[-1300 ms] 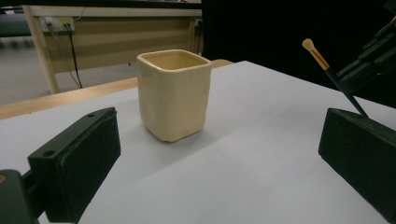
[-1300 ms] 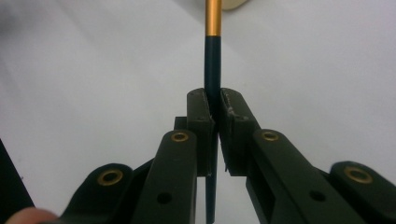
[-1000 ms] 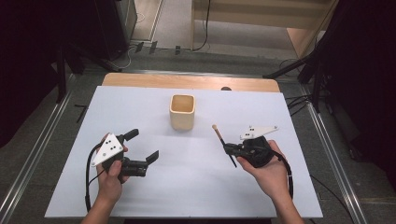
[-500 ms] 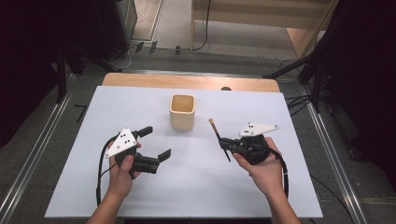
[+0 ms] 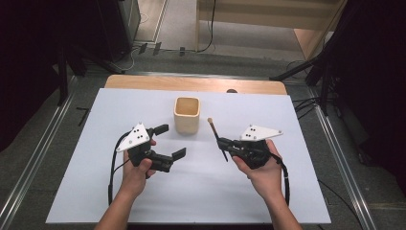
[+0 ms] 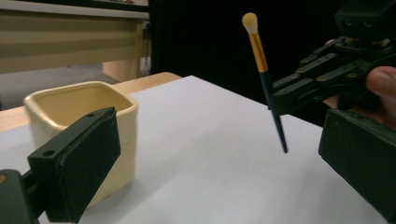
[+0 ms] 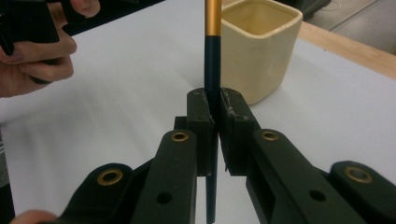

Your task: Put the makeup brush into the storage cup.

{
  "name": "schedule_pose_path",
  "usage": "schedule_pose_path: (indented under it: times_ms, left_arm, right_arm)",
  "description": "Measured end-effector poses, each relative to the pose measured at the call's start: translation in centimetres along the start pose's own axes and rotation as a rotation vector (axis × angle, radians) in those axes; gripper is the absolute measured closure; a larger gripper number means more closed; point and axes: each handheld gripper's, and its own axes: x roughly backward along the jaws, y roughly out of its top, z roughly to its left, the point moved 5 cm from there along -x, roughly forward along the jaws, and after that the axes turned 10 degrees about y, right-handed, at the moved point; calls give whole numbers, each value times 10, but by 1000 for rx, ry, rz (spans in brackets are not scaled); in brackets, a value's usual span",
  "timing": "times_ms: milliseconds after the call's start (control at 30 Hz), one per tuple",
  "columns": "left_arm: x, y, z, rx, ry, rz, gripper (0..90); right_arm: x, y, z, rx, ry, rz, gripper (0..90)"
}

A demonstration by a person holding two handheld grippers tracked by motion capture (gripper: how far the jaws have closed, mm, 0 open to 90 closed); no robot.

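At centre right of the high view, the right gripper (image 5: pixel 225 143) is clamped on a brush (image 5: pixel 217 138), which tilts with its pale tip toward the cup (image 5: pixel 186 115) at upper centre. At centre left, the left gripper (image 5: pixel 169 142) has its jaws wide apart, holding nothing, just below and left of the cup.

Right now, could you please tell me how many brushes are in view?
1. The brush is clamped by its dark handle in the right gripper, bristles up, lifted off the table to the right of the cream cup. The cup's inside looks empty, though its bottom is hidden.
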Motion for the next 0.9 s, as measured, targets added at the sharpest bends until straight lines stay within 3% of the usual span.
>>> schedule_pose_path:
  times_ms: [100, 167, 400, 533, 900]
  left_arm:
    - [-3, 0, -4, 32, -29, -12, 1]
    - [-7, 1, -7, 65, -30, -12, 54]
    - [-11, 1, -14, 86, -35, 13, 161]
    - [-15, 2, -22, 107, -48, 21, 265]
    - [-18, 1, -26, 146, -85, 20, 470]
  right_arm:
    - [0, 1, 5, 19, 8, -39, 845]
    - [-2, 1, 9, 36, 6, -60, 845]
    - [-11, -2, 20, 61, 25, -69, 845]
    - [-18, -4, 25, 70, 40, -79, 845]
    - [-31, -7, 35, 78, 76, -89, 845]
